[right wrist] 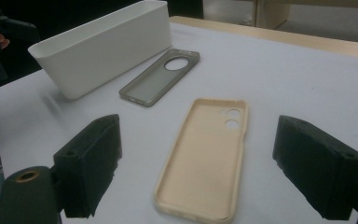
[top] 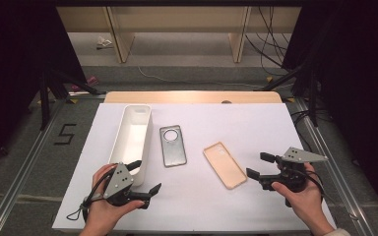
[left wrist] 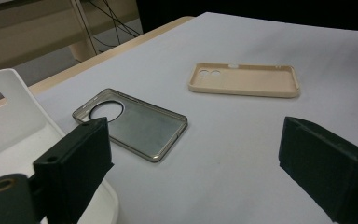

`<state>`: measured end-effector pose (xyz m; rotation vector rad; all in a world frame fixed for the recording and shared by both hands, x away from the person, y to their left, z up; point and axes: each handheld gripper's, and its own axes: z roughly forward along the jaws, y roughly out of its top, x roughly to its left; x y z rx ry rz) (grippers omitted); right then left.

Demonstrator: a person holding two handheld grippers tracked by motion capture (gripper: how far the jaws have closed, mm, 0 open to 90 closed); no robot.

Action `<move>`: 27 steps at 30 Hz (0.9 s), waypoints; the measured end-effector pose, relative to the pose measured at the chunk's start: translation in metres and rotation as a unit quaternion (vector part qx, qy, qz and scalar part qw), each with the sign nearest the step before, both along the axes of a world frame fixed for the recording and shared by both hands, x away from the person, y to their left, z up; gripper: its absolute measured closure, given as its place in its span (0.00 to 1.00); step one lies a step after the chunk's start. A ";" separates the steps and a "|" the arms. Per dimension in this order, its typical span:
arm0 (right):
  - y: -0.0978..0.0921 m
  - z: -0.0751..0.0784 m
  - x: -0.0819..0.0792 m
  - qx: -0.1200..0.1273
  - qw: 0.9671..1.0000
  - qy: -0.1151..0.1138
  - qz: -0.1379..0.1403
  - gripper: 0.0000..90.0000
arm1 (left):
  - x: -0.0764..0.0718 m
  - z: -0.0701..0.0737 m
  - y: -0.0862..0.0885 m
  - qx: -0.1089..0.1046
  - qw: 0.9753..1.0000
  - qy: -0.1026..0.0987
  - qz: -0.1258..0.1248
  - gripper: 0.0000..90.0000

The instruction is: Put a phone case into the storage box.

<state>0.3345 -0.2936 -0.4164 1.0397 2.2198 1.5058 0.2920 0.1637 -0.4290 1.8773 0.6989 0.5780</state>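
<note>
- At the lower right of the high view, the right gripper (top: 258, 165) is held with its jaws spread wide and nothing between them, aimed at the near end of a beige soft-plastic phone case (top: 224, 164) lying open side up on the white table sheet (top: 256, 123).
- At the lower left of that view, the left gripper (top: 145, 176) is likewise released and empty, with one jaw just beside the near end of a long white plastic bin (top: 132, 140).
- Left of centre, a smoky translucent phone case with a round camera opening (top: 172, 145) is seen flat on the sheet, between the bin and the beige case and apart from both.
- In the right gripper view, the beige case (right wrist: 205, 158) is framed squarely between the black jaws, camera holes at its far end.
- The step in hand is judged to be a pickup of the beige case, probably for the bin.
- A clean grasp would be best made on the thin near rim: one jaw lowered inside the shell, the other outside, closed gently so the soft wall is not buckled or the case pushed away.
</note>
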 end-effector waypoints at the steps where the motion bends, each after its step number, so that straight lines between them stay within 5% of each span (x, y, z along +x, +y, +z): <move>1: 0.000 0.000 0.000 0.002 1.000 -0.001 0.000 0.18 | 0.000 0.000 0.000 0.000 1.000 0.000 0.001 0.12; 9: -0.002 0.002 0.000 0.005 1.000 -0.005 -0.004 0.18 | 0.001 0.005 -0.003 -0.005 1.000 -0.002 0.012 0.20; 13: -0.002 0.002 0.001 0.002 1.000 -0.006 -0.009 0.18 | 0.006 0.013 -0.014 0.011 1.000 0.004 0.008 0.38; 17: -0.002 0.002 0.002 -0.003 1.000 -0.006 -0.008 0.18 | 0.021 0.020 -0.029 0.028 1.000 0.013 -0.001 0.71; 23: -0.002 -0.002 0.007 -0.012 1.000 -0.004 -0.003 0.18 | 0.048 0.024 -0.061 0.063 0.997 0.044 -0.006 0.95; 27: -0.001 -0.002 0.008 -0.016 1.000 -0.004 0.000 0.19 | 0.066 0.023 -0.084 0.087 0.994 0.065 -0.001 0.99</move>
